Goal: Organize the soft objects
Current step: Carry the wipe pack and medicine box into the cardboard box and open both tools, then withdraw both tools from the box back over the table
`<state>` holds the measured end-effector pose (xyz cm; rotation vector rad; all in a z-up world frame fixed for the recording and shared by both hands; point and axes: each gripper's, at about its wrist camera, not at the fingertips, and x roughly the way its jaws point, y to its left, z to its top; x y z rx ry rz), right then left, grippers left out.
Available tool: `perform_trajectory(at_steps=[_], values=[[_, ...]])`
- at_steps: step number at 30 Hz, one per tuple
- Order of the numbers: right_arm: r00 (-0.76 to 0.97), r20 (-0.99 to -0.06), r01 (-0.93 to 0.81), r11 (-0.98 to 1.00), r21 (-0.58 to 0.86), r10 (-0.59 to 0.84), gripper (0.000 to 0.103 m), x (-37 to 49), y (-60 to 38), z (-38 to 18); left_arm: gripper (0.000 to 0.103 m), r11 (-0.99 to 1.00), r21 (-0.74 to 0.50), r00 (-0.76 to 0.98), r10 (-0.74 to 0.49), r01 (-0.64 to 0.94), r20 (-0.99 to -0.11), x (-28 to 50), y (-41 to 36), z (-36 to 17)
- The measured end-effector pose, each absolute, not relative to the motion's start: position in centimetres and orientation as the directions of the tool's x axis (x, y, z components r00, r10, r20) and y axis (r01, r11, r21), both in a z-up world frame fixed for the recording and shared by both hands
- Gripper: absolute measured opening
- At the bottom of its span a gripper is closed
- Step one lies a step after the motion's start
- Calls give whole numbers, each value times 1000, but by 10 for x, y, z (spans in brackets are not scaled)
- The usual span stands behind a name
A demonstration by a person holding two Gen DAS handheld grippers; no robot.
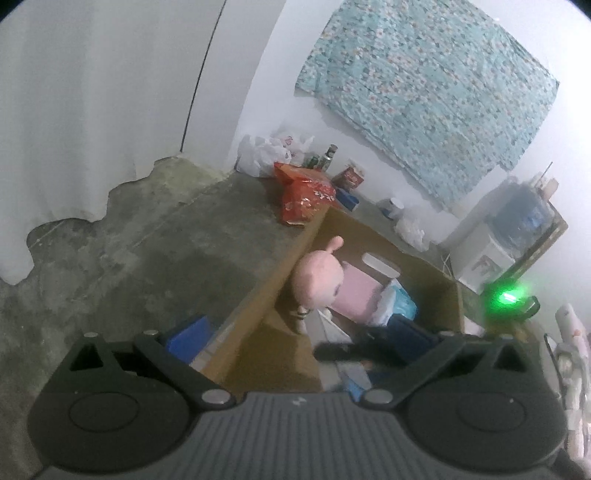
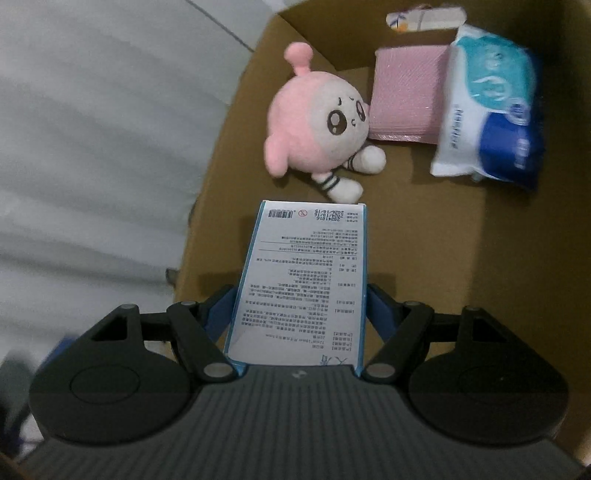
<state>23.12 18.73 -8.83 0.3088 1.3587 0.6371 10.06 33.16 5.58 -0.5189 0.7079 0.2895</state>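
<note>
My right gripper (image 2: 301, 310) is shut on a white and blue printed box (image 2: 301, 277) and holds it over the open cardboard box (image 2: 517, 258). Inside the cardboard box lie a pink plush toy (image 2: 314, 122), a pink flat pack (image 2: 406, 96), a blue and white tissue pack (image 2: 491, 107) and a small white tube (image 2: 424, 16). In the left wrist view the cardboard box (image 1: 266, 295) sits ahead with the plush toy (image 1: 319, 277) inside. My left gripper (image 1: 295, 354) is open and empty, its blue fingertips (image 1: 188, 338) spread wide above the box's near edge.
A red snack bag (image 1: 306, 195), white plastic bags (image 1: 266, 151), bottles and cans stand along the far wall on the concrete floor (image 1: 147, 240). A water dispenser (image 1: 491, 243) stands at the right. A white sheet (image 2: 92, 147) lies left of the cardboard box.
</note>
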Motion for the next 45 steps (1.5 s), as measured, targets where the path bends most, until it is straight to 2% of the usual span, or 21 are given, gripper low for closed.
perform_trajectory(at_steps=[8,13,19,27,31,35,45], values=[[14,-841,-195,827,528,541,78,250,223,-141,103,836,-336,727,105,-434,-678,97,353,41],[-27,-798,-129,789,600,602,84,251,214,-150,103,832,-342,723,97,-436,-684,96,357,36],[6,-754,-143,747,649,657,85,246,186,-119,103,843,-328,730,107,-427,-675,92,352,43],[81,-593,-239,593,769,801,85,208,108,-33,103,878,-303,761,100,-371,-641,78,318,73],[150,-534,-286,553,782,832,85,166,30,4,103,915,-288,776,41,-282,-630,70,282,86],[282,-511,-300,580,757,812,86,123,-68,23,103,947,-287,779,-72,-142,-622,61,233,91],[553,-552,-121,716,688,624,89,45,-258,7,103,937,-297,691,-339,186,-638,60,87,64]])
